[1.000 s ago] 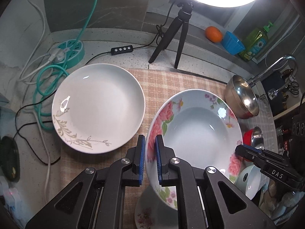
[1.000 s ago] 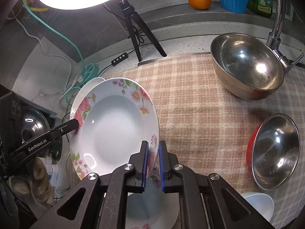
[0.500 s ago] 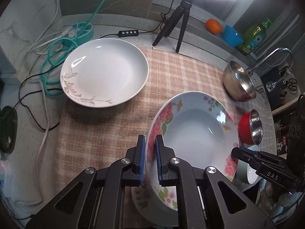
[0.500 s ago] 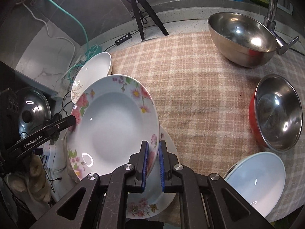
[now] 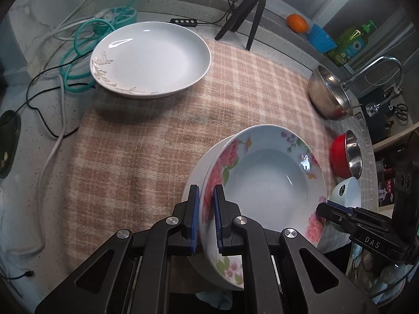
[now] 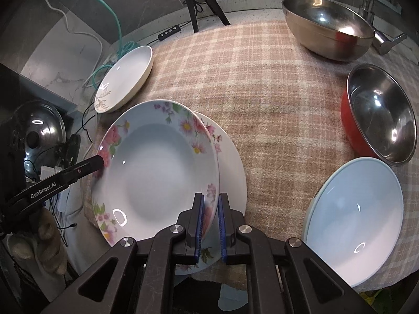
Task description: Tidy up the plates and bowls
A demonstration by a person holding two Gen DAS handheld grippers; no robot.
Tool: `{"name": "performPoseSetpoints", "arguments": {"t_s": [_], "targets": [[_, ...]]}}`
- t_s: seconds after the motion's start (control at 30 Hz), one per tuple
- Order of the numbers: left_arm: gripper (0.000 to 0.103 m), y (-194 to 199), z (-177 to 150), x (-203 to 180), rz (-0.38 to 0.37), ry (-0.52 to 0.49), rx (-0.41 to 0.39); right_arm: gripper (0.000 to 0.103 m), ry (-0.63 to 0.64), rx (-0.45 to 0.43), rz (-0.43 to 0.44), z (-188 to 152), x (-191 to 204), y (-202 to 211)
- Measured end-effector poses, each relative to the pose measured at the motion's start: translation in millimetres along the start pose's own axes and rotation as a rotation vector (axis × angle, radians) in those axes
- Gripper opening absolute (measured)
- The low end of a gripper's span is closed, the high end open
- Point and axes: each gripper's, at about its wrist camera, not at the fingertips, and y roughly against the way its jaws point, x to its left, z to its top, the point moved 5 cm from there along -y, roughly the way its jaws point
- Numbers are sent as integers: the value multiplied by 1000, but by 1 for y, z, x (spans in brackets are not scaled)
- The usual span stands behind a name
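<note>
Both grippers clamp the rim of one floral deep plate (image 5: 269,183) (image 6: 157,167). My left gripper (image 5: 206,196) is shut on its left rim; my right gripper (image 6: 209,204) is shut on its right rim. The plate is held low over a second floral plate (image 6: 230,162) lying on the checked cloth (image 5: 146,141). A white plate with a gold leaf pattern (image 5: 152,57) (image 6: 123,76) sits at the far left. A pale blue bowl (image 6: 356,217) sits at the near right, next to a red-sided steel bowl (image 6: 379,112) and a large steel bowl (image 6: 327,23).
A ring-light tripod (image 5: 246,15), cables (image 5: 76,49) and a power strip lie at the back left. A faucet (image 5: 371,76), an orange (image 5: 297,23) and a soap bottle (image 5: 353,44) stand behind. A pot lid (image 6: 39,133) is off the cloth to the left.
Both grippers have carried the floral plate back toward the near edge and down, over the second floral plate. The white leaf plate has dropped farther away in both views.
</note>
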Motion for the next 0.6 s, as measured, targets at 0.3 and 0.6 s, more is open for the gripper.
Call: {"name": "performPoseSetpoints", "arguments": {"t_s": [0.3,0.6], "targets": [[9,-9,-11,1,-2,1,26,10,4,17,-22,-10,-5,-7],[9,-14,-14,1,3,-2,31,10,3,24,-35,-11,-8,-13]]}}
